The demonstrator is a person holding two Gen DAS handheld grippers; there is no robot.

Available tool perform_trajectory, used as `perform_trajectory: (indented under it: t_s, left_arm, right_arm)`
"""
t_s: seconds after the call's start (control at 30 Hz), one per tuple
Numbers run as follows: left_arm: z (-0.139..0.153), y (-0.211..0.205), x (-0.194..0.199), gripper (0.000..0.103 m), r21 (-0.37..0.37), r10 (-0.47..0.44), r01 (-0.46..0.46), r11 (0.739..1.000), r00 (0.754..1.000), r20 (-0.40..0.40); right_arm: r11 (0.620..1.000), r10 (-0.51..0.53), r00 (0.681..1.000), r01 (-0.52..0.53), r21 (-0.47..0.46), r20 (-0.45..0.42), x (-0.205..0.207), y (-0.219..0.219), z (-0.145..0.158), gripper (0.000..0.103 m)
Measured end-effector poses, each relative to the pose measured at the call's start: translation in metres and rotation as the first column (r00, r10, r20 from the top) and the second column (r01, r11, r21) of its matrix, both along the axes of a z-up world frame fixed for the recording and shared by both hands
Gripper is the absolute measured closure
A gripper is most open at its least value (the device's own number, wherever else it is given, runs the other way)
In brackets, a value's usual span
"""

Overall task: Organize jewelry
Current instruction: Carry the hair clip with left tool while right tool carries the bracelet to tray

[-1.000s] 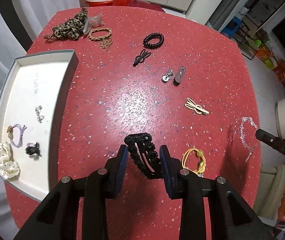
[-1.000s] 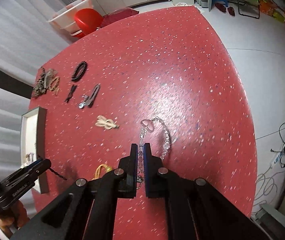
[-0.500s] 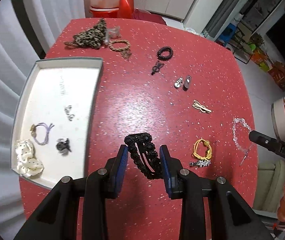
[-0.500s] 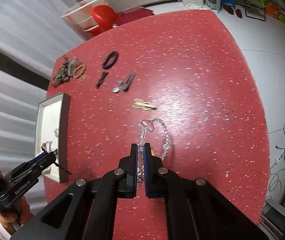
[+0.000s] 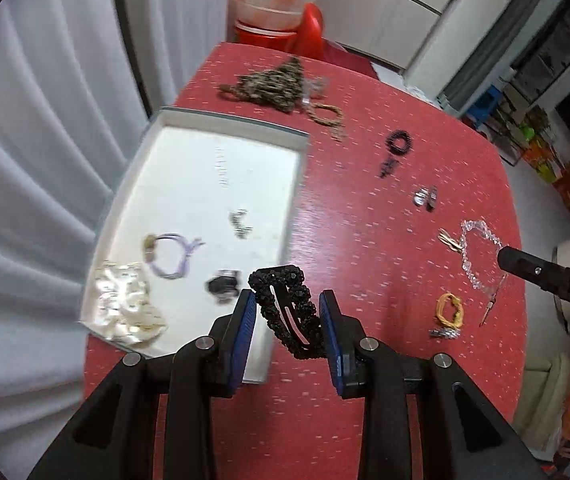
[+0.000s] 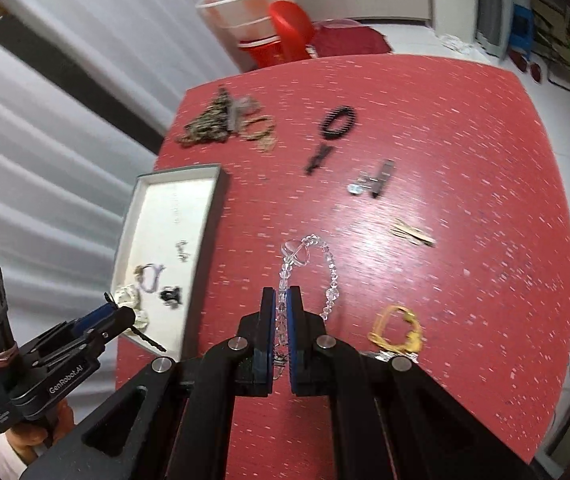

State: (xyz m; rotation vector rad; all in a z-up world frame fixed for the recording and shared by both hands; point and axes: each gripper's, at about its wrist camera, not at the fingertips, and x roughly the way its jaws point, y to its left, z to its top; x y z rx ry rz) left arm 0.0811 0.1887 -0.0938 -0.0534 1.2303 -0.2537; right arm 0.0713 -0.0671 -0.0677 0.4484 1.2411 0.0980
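Left gripper point(image 5: 287, 312) clamped on black beaded hair clip point(image 5: 285, 312), held above the near right corner of the shallow white rectangular tray point(image 5: 225, 128). Right gripper point(image 6: 281, 312) closed tight on clear crystal bead bracelet point(image 6: 327, 272), loop hanging over the red speckled table point(image 6: 465, 160), right of the tray.
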Motion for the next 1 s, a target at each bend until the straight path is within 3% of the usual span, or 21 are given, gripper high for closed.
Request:
perform_trajectory:
  t_s: [0.53,1.0]
  left_arm:
    - [-0.004,0.070,0.064,0.069,0.013,0.107,-0.108,0.994,0.992,0.073]
    - [-0.073,0.079,0.128,0.068,0.054,0.166,-0.168,0.984,0.985,0.037]
  right_arm:
    - [0.982,0.187,0.980,-0.189,0.020,0.061,0.091,0.104,-0.002,0.098]
    - [0.977,0.212,0.977,-0.211,-0.021,0.018,0.155,0.146,-0.064,0.098]
